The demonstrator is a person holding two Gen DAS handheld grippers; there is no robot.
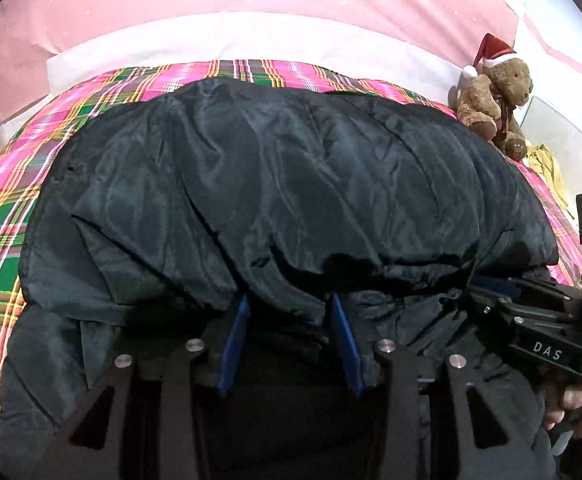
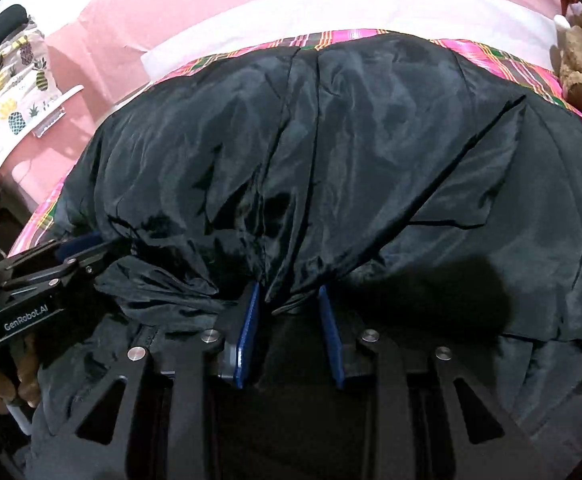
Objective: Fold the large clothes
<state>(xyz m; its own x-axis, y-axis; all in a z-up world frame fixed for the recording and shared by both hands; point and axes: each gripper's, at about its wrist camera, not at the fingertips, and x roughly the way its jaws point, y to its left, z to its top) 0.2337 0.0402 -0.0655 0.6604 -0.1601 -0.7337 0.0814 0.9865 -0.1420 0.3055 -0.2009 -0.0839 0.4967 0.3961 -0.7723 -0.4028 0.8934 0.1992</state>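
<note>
Far left in the right wrist view, beyond the bed's left edge: pineapple-print cloth (image 2: 9,92) against the pink wall (image 2: 103,12). Spread over the plaid blanket (image 1: 3,216), across most of the bed from left edge to right: black jacket (image 1: 275,184), shiny and puffy, near hem bunched up and lifted. At the hem, left of centre: left gripper (image 1: 291,320), blue fingers (image 1: 235,332) parted with a dark fold of the hem passing between them; cannot tell whether clamped on cloth or merely under it. Just right of it along the same hem: right gripper (image 2: 291,320), blue fingers (image 2: 247,328) likewise apart, gathered jacket fabric puckered into the gap at the tips; grip uncertain here too. Each gripper seen side-on in the other's view, held in a bare hand (image 1: 571,408). White strip (image 1: 227,40) along the bed's far edge. Far right corner: brown teddy (image 1: 495,96) in a red Santa hat, touching the jacket's edge. Beside the teddy, off the right edge: crumpled yellow cloth (image 1: 547,164).
</note>
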